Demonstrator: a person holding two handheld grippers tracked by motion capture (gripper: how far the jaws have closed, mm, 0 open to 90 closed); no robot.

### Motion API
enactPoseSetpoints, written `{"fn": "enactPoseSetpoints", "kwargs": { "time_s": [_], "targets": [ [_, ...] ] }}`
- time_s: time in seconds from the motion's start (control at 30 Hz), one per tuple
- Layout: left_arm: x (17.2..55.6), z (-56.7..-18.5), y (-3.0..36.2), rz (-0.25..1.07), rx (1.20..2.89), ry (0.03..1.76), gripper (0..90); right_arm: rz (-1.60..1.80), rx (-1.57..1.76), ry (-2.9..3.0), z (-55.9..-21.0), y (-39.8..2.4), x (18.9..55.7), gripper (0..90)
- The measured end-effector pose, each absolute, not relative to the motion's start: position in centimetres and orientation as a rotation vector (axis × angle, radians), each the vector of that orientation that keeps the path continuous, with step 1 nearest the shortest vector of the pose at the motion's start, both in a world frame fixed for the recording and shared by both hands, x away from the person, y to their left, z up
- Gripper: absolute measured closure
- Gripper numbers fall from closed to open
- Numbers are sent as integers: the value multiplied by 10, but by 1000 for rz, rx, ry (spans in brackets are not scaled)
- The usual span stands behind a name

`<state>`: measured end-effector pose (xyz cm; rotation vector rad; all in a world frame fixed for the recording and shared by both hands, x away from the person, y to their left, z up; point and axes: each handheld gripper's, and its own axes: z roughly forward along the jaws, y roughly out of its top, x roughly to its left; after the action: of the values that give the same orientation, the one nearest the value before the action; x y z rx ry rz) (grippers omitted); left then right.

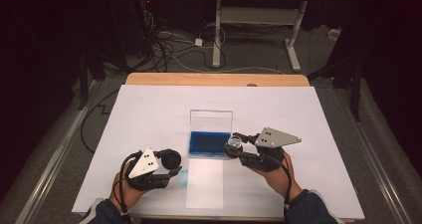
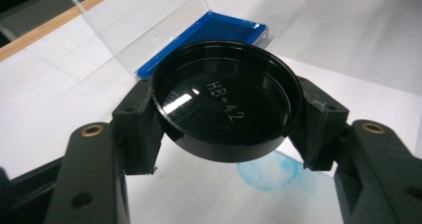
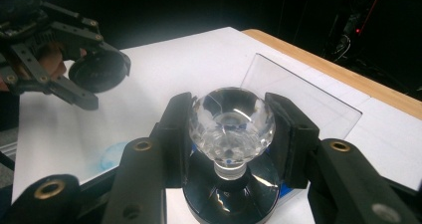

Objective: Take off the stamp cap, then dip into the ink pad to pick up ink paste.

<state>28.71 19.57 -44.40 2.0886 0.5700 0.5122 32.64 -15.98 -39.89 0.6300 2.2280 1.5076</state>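
While the left gripper [image 2: 226,129] clamps the black lid [image 2: 226,102] between its pads, the right gripper [image 3: 231,134] grips a crystal knob [image 3: 232,122], seemingly above the blue case [image 1: 210,144].

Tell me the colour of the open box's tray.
Blue tray, clear lid; the left gripper view shows it best.

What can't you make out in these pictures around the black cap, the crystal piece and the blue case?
- Crystal piece, high view: too small to tell its shape; the right hand-held gripper partly covers it.
- Its black base, right gripper view: lower part cut off by the bottom edge.
- Blue case, left gripper view: the black cap in the left hand-held gripper hides its inside.
- Blue smudge: cap covers its top.
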Motion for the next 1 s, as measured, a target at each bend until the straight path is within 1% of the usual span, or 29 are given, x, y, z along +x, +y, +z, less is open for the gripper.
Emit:
{"fn": "enactPoseSetpoints", "kwargs": {
  "time_s": [0.6, 0.83, 1.0],
  "targets": [
    [276, -452, 222, 531, 2099, 627, 360, 1499, 651, 2230, -402, -160, 334, 566],
    [272, -456, 229, 529, 2105, 653, 360, 1490, 661, 2212, -402, -158, 344, 566],
    [272, -457, 229, 532, 2102, 656, 360, 1472, 680, 2213, -408, -156, 358, 566]
  ]
}}
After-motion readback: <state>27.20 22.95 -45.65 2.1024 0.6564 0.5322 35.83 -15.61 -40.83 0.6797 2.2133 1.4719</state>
